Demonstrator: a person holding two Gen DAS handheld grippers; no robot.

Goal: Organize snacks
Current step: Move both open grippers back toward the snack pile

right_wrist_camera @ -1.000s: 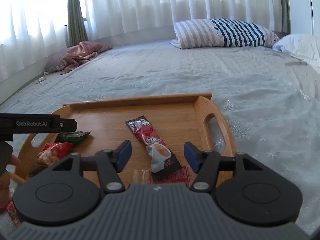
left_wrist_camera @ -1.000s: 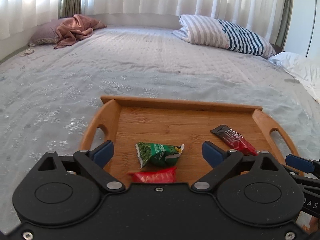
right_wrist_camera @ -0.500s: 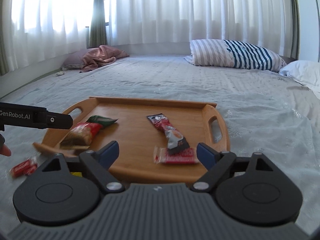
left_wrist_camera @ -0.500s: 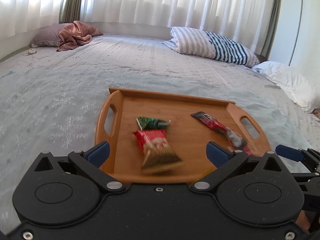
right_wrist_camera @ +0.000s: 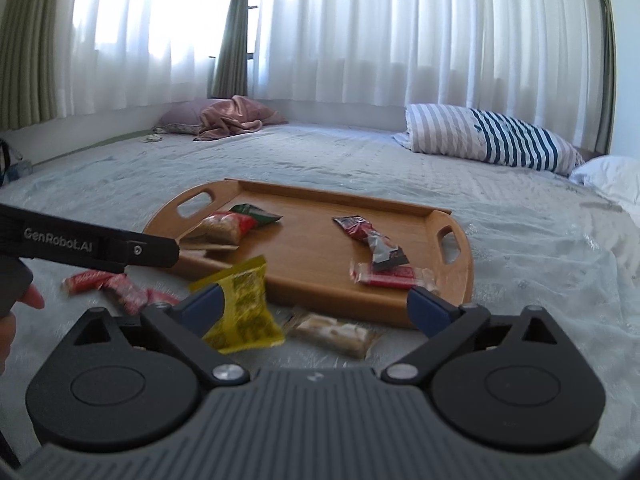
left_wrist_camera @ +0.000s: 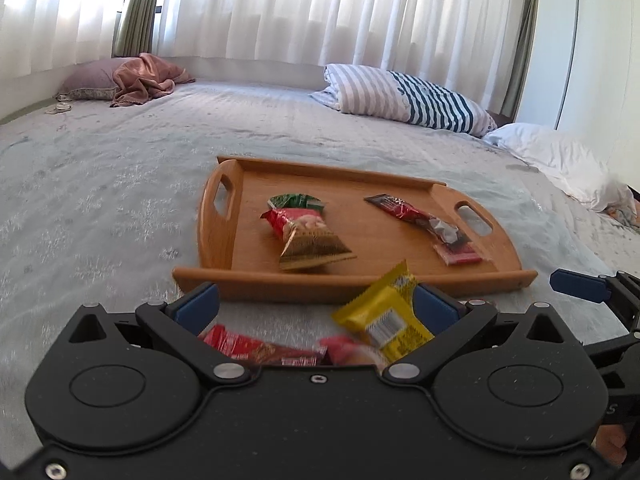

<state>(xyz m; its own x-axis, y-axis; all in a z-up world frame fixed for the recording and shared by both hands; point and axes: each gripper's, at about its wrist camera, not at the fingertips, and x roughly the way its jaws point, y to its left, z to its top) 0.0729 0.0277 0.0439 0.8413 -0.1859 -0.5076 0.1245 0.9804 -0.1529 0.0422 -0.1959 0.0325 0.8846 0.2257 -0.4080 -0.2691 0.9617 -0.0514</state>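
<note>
A wooden tray (left_wrist_camera: 400,240) (right_wrist_camera: 312,248) lies on the bed. It holds a red and gold nut packet (left_wrist_camera: 308,236) (right_wrist_camera: 224,228) over a green packet (left_wrist_camera: 296,201) (right_wrist_camera: 256,212), a dark red sachet (left_wrist_camera: 408,214) (right_wrist_camera: 368,234) and a small red bar (left_wrist_camera: 460,254) (right_wrist_camera: 392,274). In front of the tray lie a yellow packet (left_wrist_camera: 384,320) (right_wrist_camera: 240,308), red wrappers (left_wrist_camera: 256,346) (right_wrist_camera: 112,286) and a beige bar (right_wrist_camera: 332,330). My left gripper (left_wrist_camera: 316,304) is open above the loose snacks. My right gripper (right_wrist_camera: 316,304) is open and empty beside it.
A striped pillow (left_wrist_camera: 404,98) and a white pillow (left_wrist_camera: 560,160) lie at the far right of the bed. A pink blanket on a mauve pillow (left_wrist_camera: 132,80) lies far left. White curtains hang behind.
Both grippers have pulled back and up from the tray. The loose snacks in front of the tray have come into view. The red nut packet now lies on the tray.
</note>
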